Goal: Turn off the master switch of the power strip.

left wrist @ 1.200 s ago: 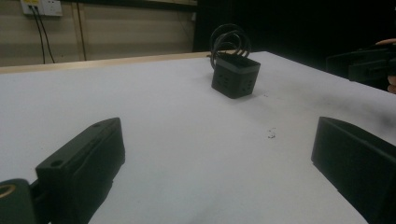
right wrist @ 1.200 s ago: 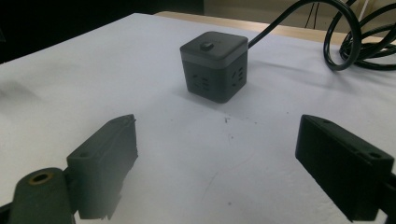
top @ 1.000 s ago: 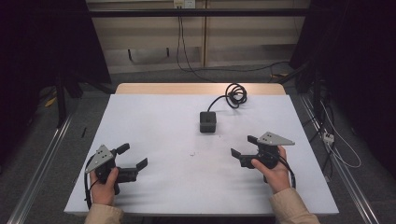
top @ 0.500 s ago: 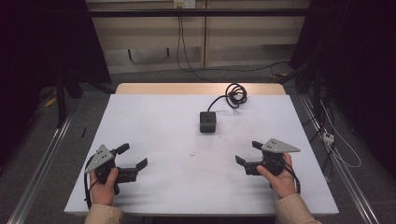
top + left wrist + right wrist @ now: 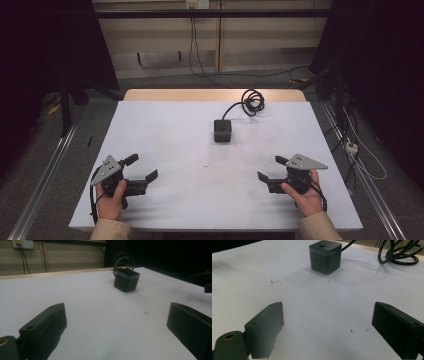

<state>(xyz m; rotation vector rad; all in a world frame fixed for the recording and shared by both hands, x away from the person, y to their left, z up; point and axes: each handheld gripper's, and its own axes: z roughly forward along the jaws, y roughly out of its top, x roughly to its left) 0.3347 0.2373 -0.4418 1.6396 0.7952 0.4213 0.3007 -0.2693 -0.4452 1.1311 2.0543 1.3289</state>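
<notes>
A black cube-shaped power socket point(image 5: 222, 130) stands on the white table point(image 5: 170, 130), a little past its middle. Its black cable lies in a coil point(image 5: 252, 100) near the far edge. My left gripper point(image 5: 141, 168) rests low at the near left, held by a hand, jaws wide apart and empty. My right gripper point(image 5: 270, 168) is at the near right, also open and empty. The left gripper view shows the cube point(image 5: 126, 280) ahead between the jaws of the left gripper point(image 5: 116, 315), with the other gripper point(image 5: 203, 280) at far right. In the right gripper view the cube point(image 5: 325, 256) and coil point(image 5: 402, 251) lie beyond the right gripper point(image 5: 327, 315).
A few small dark specks point(image 5: 205, 164) mark the table between the grippers. A wooden strip point(image 5: 200, 94) runs along the table's far edge. Metal rails point(image 5: 45, 175) flank the table on the floor, and cables with a white power strip point(image 5: 351, 147) lie at the right.
My right gripper has drawn back toward the near edge and slightly rightward, still open. The left gripper and the cube have stayed put.
</notes>
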